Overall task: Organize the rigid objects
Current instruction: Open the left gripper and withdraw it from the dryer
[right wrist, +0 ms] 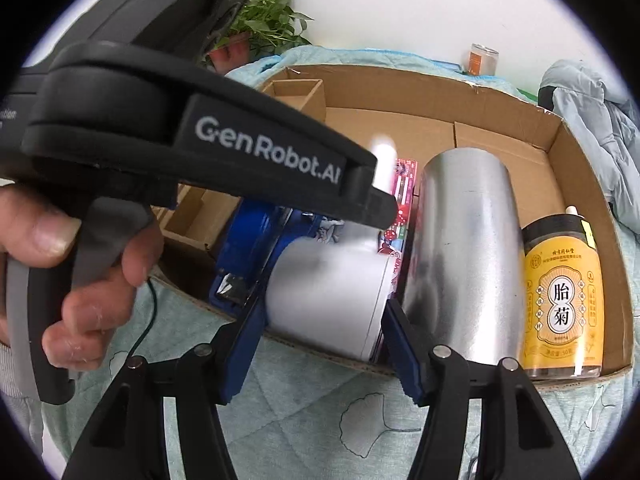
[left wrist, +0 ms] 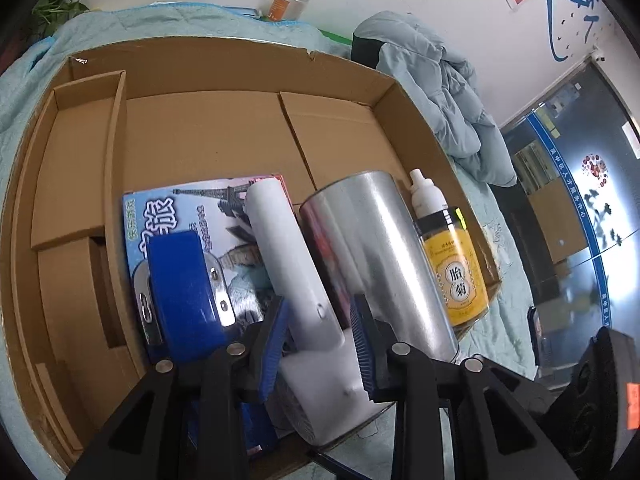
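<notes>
A white hair dryer (left wrist: 288, 264) lies in the cardboard box (left wrist: 200, 136) on a picture book (left wrist: 192, 208). My left gripper (left wrist: 320, 340) is open, its blue pads either side of the dryer's neck, apart from it. A blue tape dispenser (left wrist: 184, 288) lies to the left, a silver can (left wrist: 380, 248) and a yellow jar (left wrist: 456, 276) to the right. In the right wrist view my right gripper (right wrist: 320, 340) is open around the dryer's round body (right wrist: 328, 296) at the box's near wall. The left gripper's body (right wrist: 192, 136) crosses above.
A white spray bottle (left wrist: 426, 196) stands behind the jar. A small cardboard divider (left wrist: 80, 152) sits at the box's left. A grey jacket (left wrist: 440, 92), a glass jar (left wrist: 288, 4) and a plant (right wrist: 268, 24) lie beyond the box on the teal quilt (right wrist: 320, 420).
</notes>
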The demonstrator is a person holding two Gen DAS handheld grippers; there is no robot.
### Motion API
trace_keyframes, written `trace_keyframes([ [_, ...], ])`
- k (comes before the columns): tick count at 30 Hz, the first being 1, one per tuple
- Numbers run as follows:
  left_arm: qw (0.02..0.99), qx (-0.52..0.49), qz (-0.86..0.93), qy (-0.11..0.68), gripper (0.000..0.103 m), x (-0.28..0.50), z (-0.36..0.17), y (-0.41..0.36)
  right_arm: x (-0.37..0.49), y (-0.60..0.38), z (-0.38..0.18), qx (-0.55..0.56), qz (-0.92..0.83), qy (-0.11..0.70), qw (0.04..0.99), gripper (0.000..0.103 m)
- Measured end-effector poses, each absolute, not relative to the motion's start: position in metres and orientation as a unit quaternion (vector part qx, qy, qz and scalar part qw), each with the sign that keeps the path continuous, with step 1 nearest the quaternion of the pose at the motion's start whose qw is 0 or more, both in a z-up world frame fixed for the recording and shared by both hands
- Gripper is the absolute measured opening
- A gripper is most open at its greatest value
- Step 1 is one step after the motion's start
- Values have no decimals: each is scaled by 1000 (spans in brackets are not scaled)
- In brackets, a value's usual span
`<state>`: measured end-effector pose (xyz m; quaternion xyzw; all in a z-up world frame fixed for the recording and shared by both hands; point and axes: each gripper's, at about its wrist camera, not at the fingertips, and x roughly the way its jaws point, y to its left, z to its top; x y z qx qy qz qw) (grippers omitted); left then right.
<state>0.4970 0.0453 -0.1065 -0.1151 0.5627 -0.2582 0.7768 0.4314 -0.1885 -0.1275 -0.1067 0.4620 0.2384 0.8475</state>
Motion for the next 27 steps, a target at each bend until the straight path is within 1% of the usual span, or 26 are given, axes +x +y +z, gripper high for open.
trace_keyframes([
  [2,775,-109,-259,566,30,491,-105,43,420,-196,-121,-98,242,454,852,60],
  [5,801,-94,-242,540,30,473,-91,50,391,-212,-105,-95,238,422,870,60],
  [6,817,-86,-230,521,30,464,-81,54,381,-215,-102,-93,234,409,877,63],
  [7,831,-78,-216,506,34,455,-73,58,370,-223,-98,-90,231,397,884,69],
  [8,856,-67,-191,476,42,440,-59,62,359,-232,-96,-86,223,385,892,85],
  [9,870,-62,-176,457,53,429,-50,65,347,-243,-96,-75,207,372,902,90],
  [10,886,-56,-152,434,86,413,-40,67,343,-249,-97,-66,198,368,906,91],
  [11,902,-50,-123,410,101,397,-31,70,338,-259,-103,-53,188,370,909,97],
  [12,919,-47,-97,379,103,376,-23,70,331,-268,-111,-38,181,379,907,103],
  [13,928,-44,-87,361,103,360,-18,68,334,-276,-117,-30,180,386,904,103],
  [15,932,-36,-81,352,103,333,-14,62,323,-288,-135,-17,180,412,893,103],
  [17,936,-42,-71,342,102,307,-13,57,315,-296,-141,-12,171,423,890,103],
  [18,937,-47,-71,340,100,293,-15,53,312,-301,-143,-8,169,424,890,99],
  [19,936,-48,-73,341,74,282,-15,52,305,-306,-143,-2,170,420,892,91],
  [20,932,-51,-80,351,24,272,-17,48,295,-312,-139,0,168,404,899,55],
  [21,926,-55,-85,362,3,263,-19,47,299,-312,-136,-6,165,397,903,28],
  [22,923,-67,-85,369,2,251,-20,48,295,-315,-132,-19,155,389,908,26],
  [23,928,-71,-77,356,2,237,-21,45,291,-320,-128,-13,154,378,913,26],
  [24,935,-64,-69,343,5,225,-20,40,286,-328,-126,1,160,372,914,36],
  [25,940,-53,-63,331,32,212,-19,34,284,-335,-124,10,169,372,913,52],
  [26,942,-46,-58,326,92,204,-18,30,283,-340,-124,7,168,371,913,93],
  [27,943,-46,-54,324,101,198,-18,24,283,-344,-124,4,165,365,916,102],
])
